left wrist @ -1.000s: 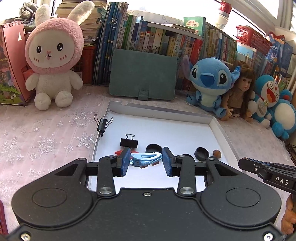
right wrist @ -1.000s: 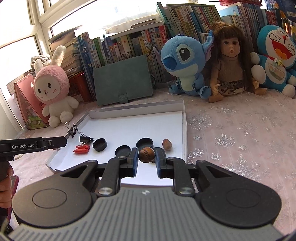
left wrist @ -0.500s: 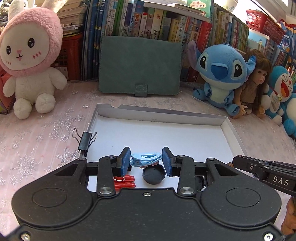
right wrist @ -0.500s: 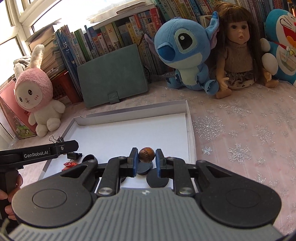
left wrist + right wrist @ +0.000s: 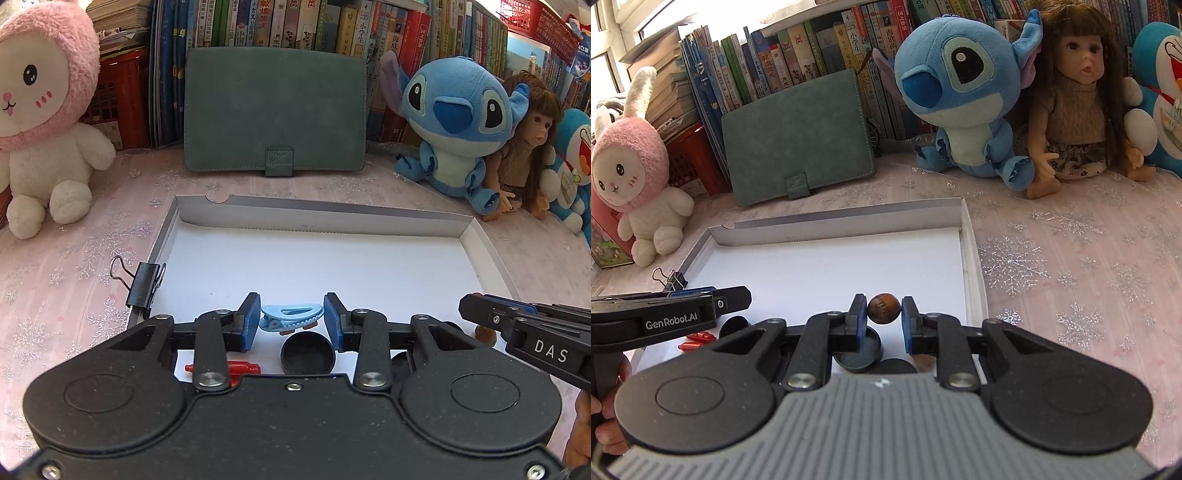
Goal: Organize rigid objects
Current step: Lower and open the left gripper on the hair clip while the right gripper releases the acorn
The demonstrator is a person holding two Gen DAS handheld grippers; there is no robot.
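My left gripper [image 5: 291, 320] is shut on a light blue hair clip [image 5: 290, 316], held above the near part of the white tray [image 5: 317, 221]. My right gripper [image 5: 884, 312] is shut on a brown walnut-like ball [image 5: 884, 308], over the tray's [image 5: 842, 225] near right part. Under the left gripper a black round cap [image 5: 307, 350] and a red clip [image 5: 243, 368] lie on the tray floor. Black caps [image 5: 862, 354] lie beneath the right gripper. Each gripper shows at the side of the other's view.
A black binder clip [image 5: 142, 282] grips the tray's left rim. Behind the tray stand a green wallet case [image 5: 275, 110], a pink rabbit plush [image 5: 40, 122], a blue plush [image 5: 454, 125], a doll [image 5: 1078, 99] and rows of books. A snowflake-patterned cloth [image 5: 1071, 266] covers the table.
Both grippers have moved forward and lower over the tray, each keeping its object. The caps and clips on the tray floor have slid beneath the fingers.
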